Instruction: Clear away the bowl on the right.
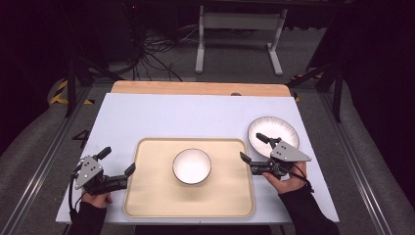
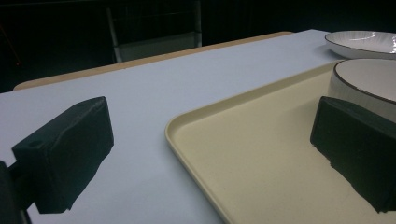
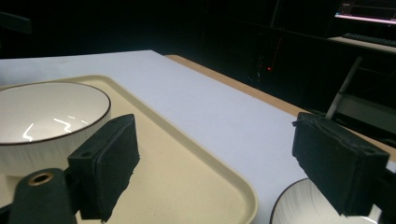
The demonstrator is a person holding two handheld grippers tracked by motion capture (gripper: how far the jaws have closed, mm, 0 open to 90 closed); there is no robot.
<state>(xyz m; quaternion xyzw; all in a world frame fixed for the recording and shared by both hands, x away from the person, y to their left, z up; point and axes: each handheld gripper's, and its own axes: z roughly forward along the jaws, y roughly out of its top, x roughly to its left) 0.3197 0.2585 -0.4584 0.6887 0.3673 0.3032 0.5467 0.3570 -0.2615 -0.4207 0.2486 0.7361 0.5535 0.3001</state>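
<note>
Left gripper [image 1: 117,161]: jaws spread wide, nothing between them, straddling the left rim of the tray [image 1: 147,196]; one jaw over the white tabletop [image 1: 186,117], the other over the tray.

Right gripper [image 1: 254,147]: jaws also apart and empty, spanning the tray's right rim and the near edge of the plate [image 1: 281,128].

Bowl [image 1: 192,166]: upright at tray centre, mouth up; round, so no long axis. Tray's long axis runs left to right.

In the right gripper view the plate [image 3: 299,205] is cut off by the frame and partly hidden behind a jaw.

Wooden strip along the table's far edge; room dark, cables on the floor.
</note>
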